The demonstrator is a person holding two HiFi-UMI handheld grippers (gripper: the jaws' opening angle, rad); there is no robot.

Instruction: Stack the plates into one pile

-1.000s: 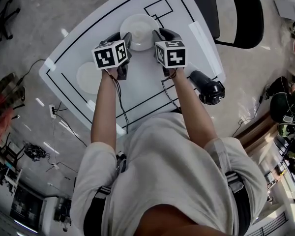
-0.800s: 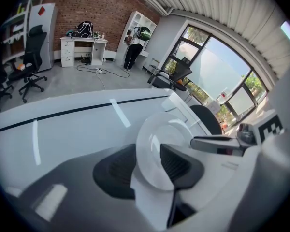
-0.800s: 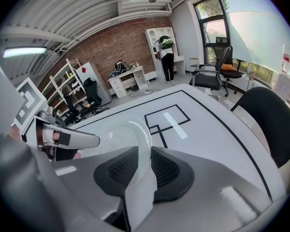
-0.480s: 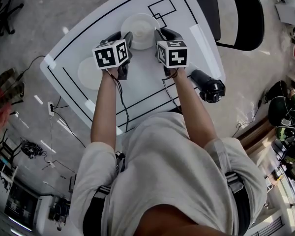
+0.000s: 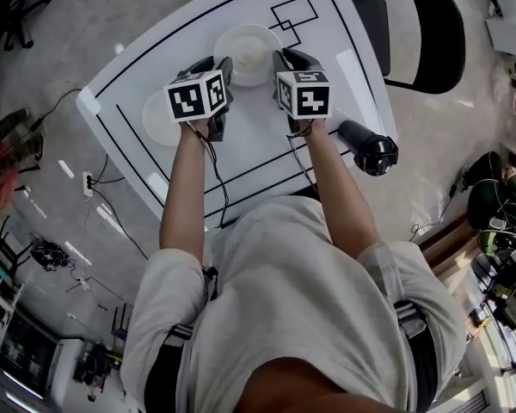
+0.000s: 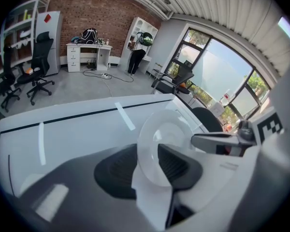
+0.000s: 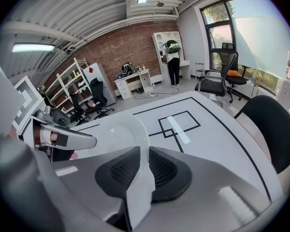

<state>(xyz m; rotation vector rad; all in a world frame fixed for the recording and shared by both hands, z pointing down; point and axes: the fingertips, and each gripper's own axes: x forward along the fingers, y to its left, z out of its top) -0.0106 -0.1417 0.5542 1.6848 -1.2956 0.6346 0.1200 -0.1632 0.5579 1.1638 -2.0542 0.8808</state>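
The glossy white round plate (image 5: 245, 50) is at the desk's 12 o'clock. The left gripper (image 5: 213, 67) holds its rim at 8 o'clock and the right gripper (image 5: 288, 60) at 4 o'clock, both with jaws that have just been closing and now clamp it. It looks light, stiff and slippery, so opposed rim holds suit it. The second white plate (image 5: 159, 117) lies at its 8 o'clock on the white desk with black lines (image 5: 241, 144).

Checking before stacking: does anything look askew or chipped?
Nothing stands out. The left hand-held gripper and right hand-held gripper, jaws just closing, hold one plate by opposite rims; the other plate lies flat on the table.
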